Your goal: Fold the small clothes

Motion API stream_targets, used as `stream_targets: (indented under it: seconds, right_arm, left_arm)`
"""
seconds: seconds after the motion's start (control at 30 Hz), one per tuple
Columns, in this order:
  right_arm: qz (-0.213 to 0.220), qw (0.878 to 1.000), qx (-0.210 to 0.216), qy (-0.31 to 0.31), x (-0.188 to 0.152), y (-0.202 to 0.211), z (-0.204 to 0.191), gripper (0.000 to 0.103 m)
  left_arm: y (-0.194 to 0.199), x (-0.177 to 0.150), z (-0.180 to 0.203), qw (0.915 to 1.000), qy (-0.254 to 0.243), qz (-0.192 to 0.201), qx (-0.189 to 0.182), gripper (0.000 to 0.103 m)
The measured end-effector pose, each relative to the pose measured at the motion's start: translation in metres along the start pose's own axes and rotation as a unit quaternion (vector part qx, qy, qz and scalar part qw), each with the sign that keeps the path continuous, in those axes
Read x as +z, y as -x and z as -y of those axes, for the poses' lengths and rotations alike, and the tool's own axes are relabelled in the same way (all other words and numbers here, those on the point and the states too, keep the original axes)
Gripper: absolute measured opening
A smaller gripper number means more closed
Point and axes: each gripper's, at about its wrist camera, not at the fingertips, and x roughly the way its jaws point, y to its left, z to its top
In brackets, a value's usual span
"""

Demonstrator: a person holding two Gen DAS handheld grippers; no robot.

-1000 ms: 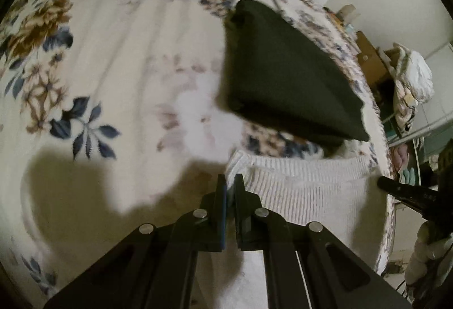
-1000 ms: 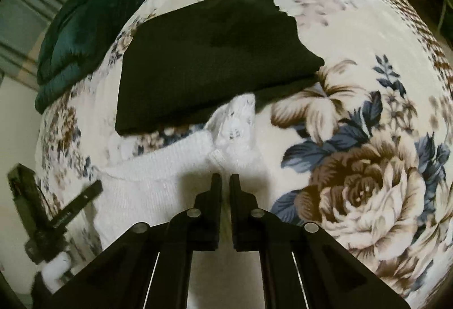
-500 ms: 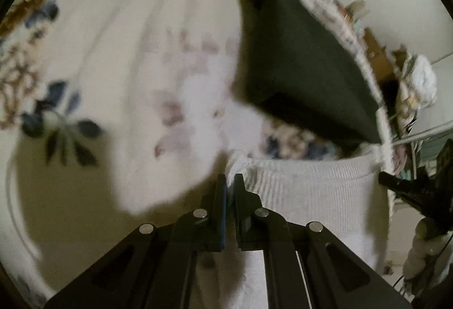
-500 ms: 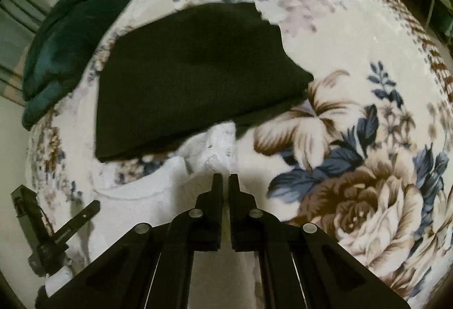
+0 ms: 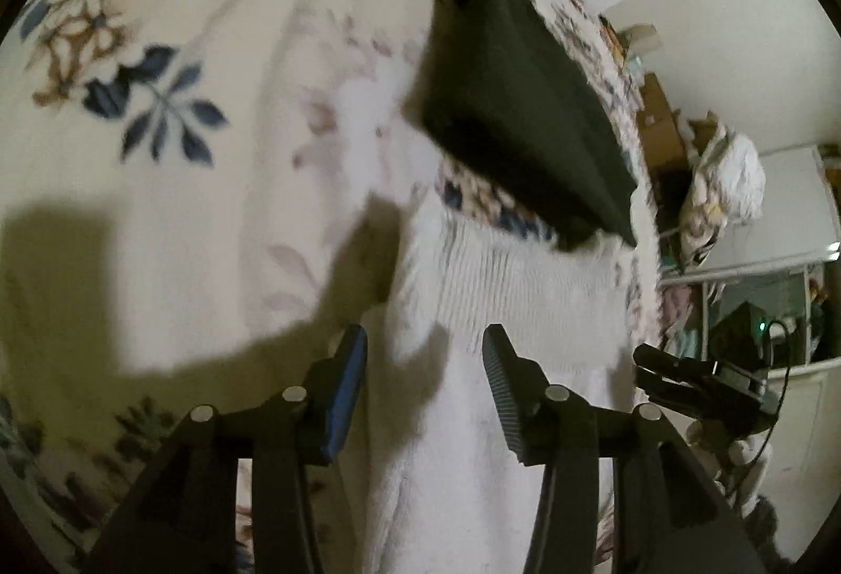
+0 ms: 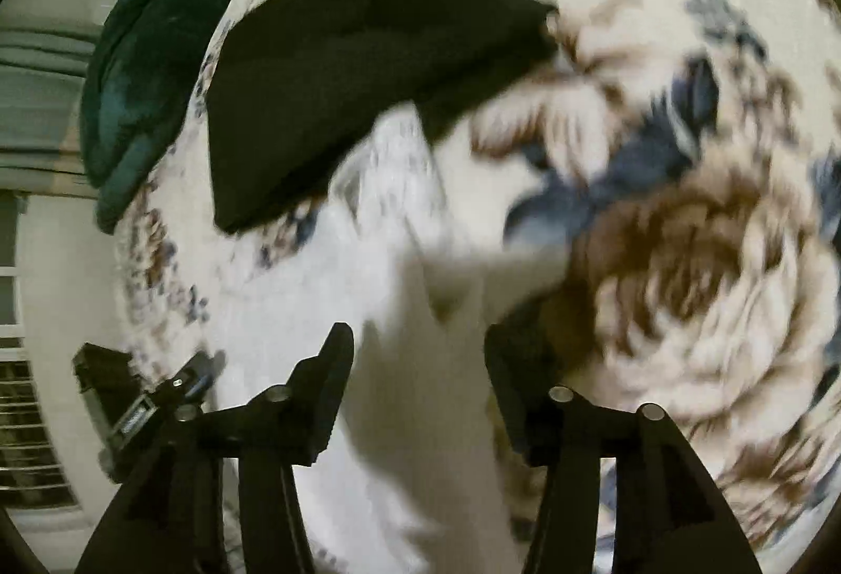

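Note:
A white ribbed knit garment (image 5: pixel 504 290) lies on the floral bedspread (image 5: pixel 157 101), its far edge just short of a folded dark green garment (image 5: pixel 515 101). My left gripper (image 5: pixel 423 353) is open over the white garment's left edge, holding nothing. My right gripper (image 6: pixel 415 353) is open over the same white garment (image 6: pixel 368 258) near its lacy corner, holding nothing. The dark folded garment (image 6: pixel 357 48) lies just beyond it. The right wrist view is blurred by motion.
A dark teal blanket (image 6: pixel 157 48) lies at the bed's far edge. The bed edge runs along the right in the left wrist view, with room clutter (image 5: pixel 725 185) beyond. The other gripper (image 5: pixel 699 379) shows at right.
Both grippers were shut on the white garment's corners. Both have now opened and let it go. The garment lies flat on the bed.

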Motion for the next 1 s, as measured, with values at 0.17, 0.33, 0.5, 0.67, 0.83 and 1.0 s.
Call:
stream_targets:
  seconds: [0.17, 0.33, 0.5, 0.67, 0.83, 1.0]
  right_arm:
    - [-0.011, 1.0, 0.022, -0.002, -0.015, -0.018, 0.003, 0.01]
    - [0.053, 0.998, -0.013, 0.02, -0.007, 0.015, -0.011, 0.003]
    - [0.006, 1.0, -0.026, -0.012, 0.009, -0.01, 0.014, 0.004]
    - [-0.038, 0.999, 0.014, -0.006, 0.006, -0.011, 0.021, 0.055]
    - [-0.068, 0.993, 0.089, -0.028, -0.013, -0.005, 0.047, 0.091]
    - [-0.138, 0.981, 0.134, -0.016, -0.044, -0.042, 0.058, 0.093]
  left_arm:
    - [0.003, -0.001, 0.018, 0.999, -0.014, 0.036, 0.022, 0.009]
    - [0.008, 0.007, 0.001, 0.9982, 0.016, 0.049, 0.03, 0.006]
    - [-0.009, 0.007, -0.01, 0.9991, 0.041, 0.007, 0.008, 0.01]
    - [0.023, -0.005, -0.013, 0.9967, 0.055, 0.019, -0.056, 0.057]
    - [0.022, -0.035, -0.037, 0.9914, 0.09, 0.003, -0.095, 0.067]
    - [-0.015, -0.053, -0.043, 0.9876, 0.098, -0.05, -0.112, 0.067]
